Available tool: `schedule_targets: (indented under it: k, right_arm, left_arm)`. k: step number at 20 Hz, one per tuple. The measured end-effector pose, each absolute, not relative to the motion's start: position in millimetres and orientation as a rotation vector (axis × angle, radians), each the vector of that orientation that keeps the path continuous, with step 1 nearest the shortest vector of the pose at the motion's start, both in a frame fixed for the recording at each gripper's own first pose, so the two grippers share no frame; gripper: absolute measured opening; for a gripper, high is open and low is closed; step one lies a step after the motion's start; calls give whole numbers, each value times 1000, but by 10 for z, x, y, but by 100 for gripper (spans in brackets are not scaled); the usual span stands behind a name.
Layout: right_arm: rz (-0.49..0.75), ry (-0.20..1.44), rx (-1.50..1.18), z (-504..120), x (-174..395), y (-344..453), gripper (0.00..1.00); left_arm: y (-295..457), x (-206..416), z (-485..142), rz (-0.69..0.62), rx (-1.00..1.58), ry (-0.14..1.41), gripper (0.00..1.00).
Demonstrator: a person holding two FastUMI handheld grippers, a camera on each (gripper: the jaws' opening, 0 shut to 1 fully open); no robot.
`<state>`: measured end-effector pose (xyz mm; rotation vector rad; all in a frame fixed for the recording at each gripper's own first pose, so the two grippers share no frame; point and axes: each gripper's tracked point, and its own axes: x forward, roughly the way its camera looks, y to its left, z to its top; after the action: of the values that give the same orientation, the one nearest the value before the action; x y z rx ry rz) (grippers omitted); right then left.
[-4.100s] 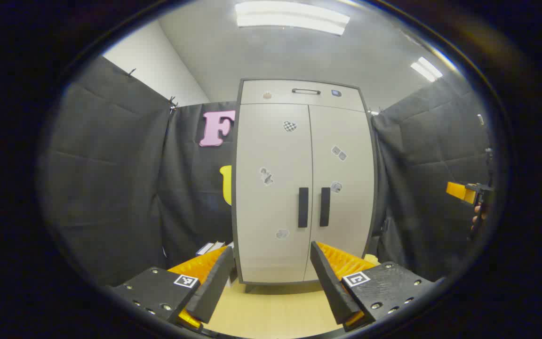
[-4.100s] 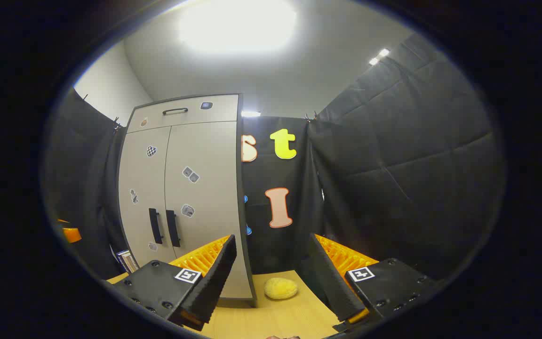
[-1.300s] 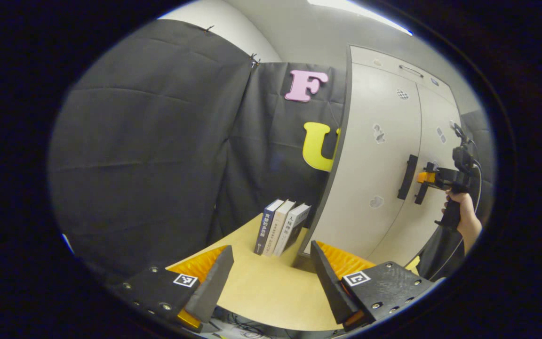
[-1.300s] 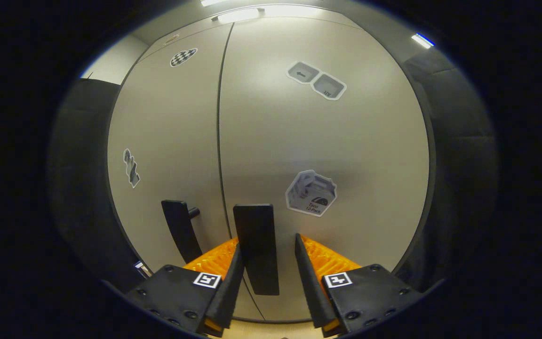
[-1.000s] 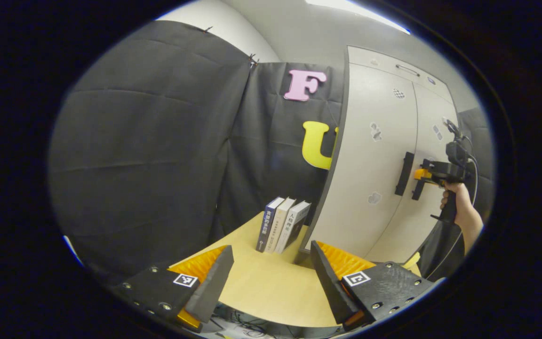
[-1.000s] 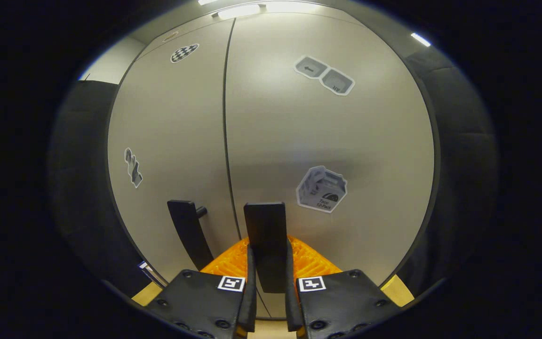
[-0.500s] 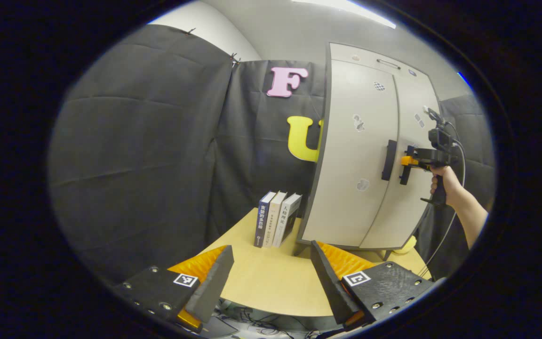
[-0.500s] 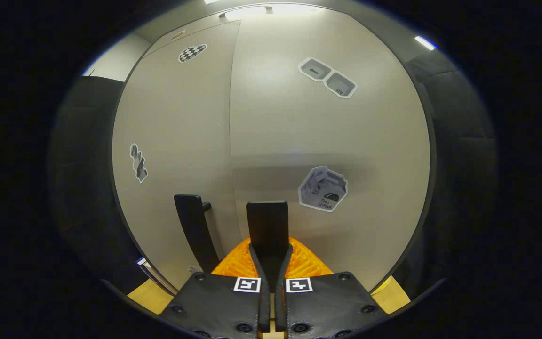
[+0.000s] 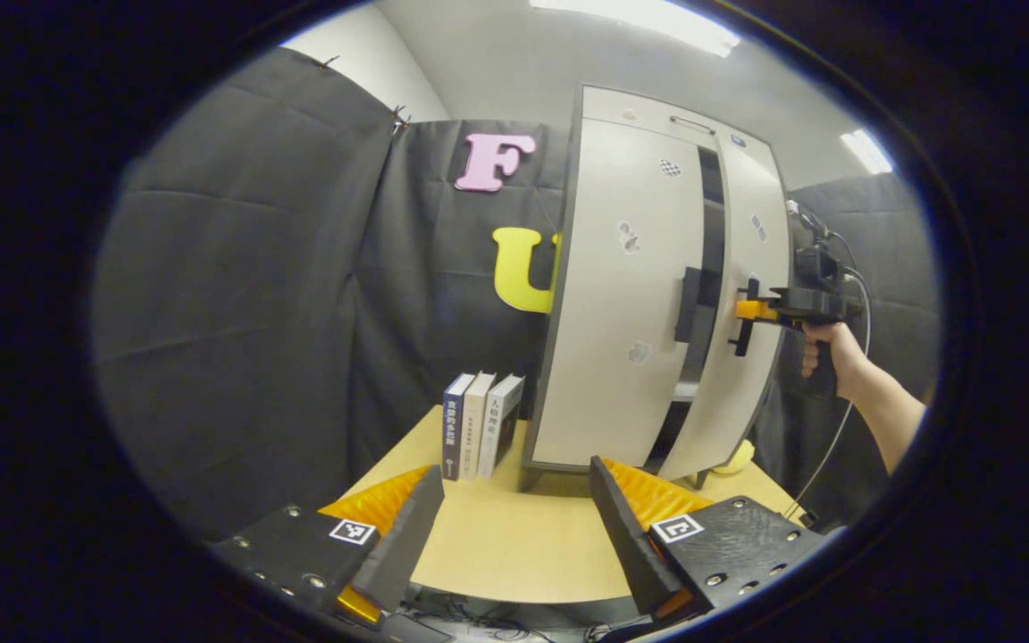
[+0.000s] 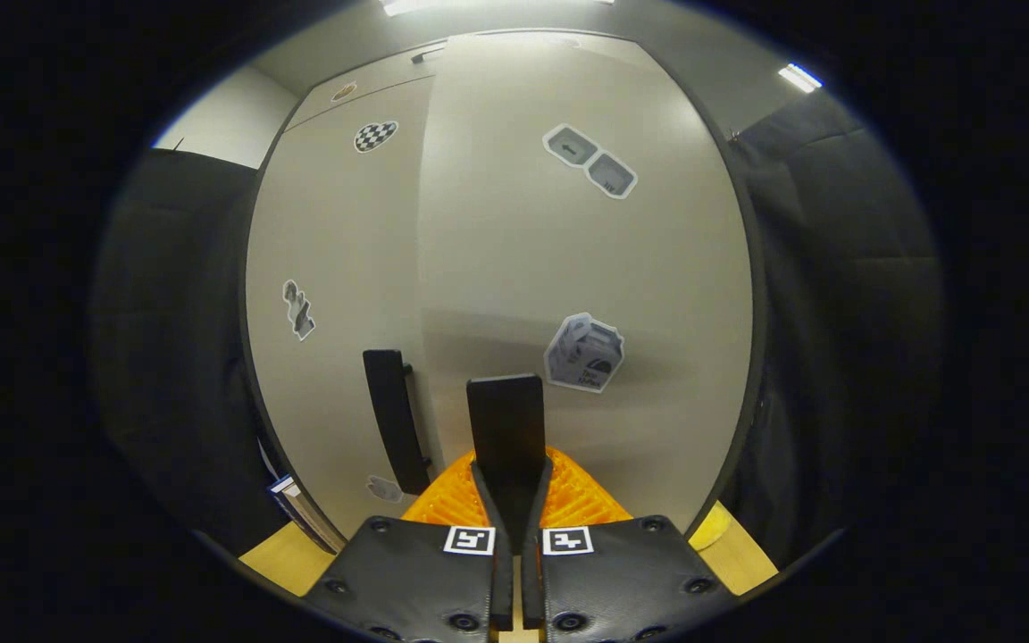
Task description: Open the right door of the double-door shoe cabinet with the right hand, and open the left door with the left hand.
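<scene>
While the right gripper (image 10: 511, 513) pinches the right door's handle (image 10: 506, 429), the left gripper (image 9: 514, 527) sits wide open, left door handle (image 9: 687, 304) upright, far off ahead-right.

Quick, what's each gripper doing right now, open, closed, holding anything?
Left gripper: open, holding nothing.
Right gripper: closed on the right door handle.

Black screwed gripper (image 9: 514, 527) bodies — square coded markers; cable (image 9: 836, 438) trailing.
</scene>
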<state>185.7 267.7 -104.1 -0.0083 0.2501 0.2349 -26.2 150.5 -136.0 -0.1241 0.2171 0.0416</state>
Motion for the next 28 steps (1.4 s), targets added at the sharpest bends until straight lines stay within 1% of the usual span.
schedule_targets:
  k: [1, 5, 6, 12, 13, 14, 17, 18, 19, 20, 25, 26, 27, 28]
  right_arm:
    - [231, 251, -12, -1027, 1802, 2640, 2]
    - [219, 258, -29, -981, 1589, 2438, 2]
    - [213, 259, -30, -975, 1533, 2381, 6]
    - [156, 251, -27, -894, 1205, 1929, 5]
    - [144, 249, -24, -878, 1163, 1841, 2]
    - [128, 245, -25, -875, 1122, 1753, 5]
    - [55, 236, -43, -834, 1009, 1442, 5]
    - [32, 241, -54, -831, 964, 1317, 5]
    - [19, 240, -56, -824, 928, 1210, 0]
    - [16, 240, -53, -817, 909, 1122, 3]
    - [-14, 252, -42, -804, 926, 736, 3]
    - [-17, 249, -56, -813, 932, 676, 6]
    - [-17, 250, -70, -811, 943, 618, 6]
    - [-11, 250, -80, -807, 955, 569, 2]
  left_arm:
    - [1472, -221, -1368, 21, -121, 217, 95]
    - [1277, -82, -1404, -53, -124, 230, 95]
    - [1215, -45, -1391, -76, -127, 230, 95]
    - [895, 108, -1359, -184, -85, 213, 95]
    - [850, 127, -1375, -199, -90, 215, 95]
    - [797, 146, -1406, -213, -96, 222, 95]
    - [656, 192, -1444, -254, -106, 236, 95]
    - [624, 212, -1442, -264, -104, 236, 95]
    - [594, 237, -1448, -272, -102, 236, 95]
    - [562, 263, -1464, -280, -104, 236, 95]
    - [366, 439, -1551, -307, -131, 261, 95]
    - [318, 466, -1544, -310, -136, 263, 95]
    - [279, 491, -1533, -312, -135, 263, 95]
    - [245, 519, -1535, -311, -131, 263, 95]
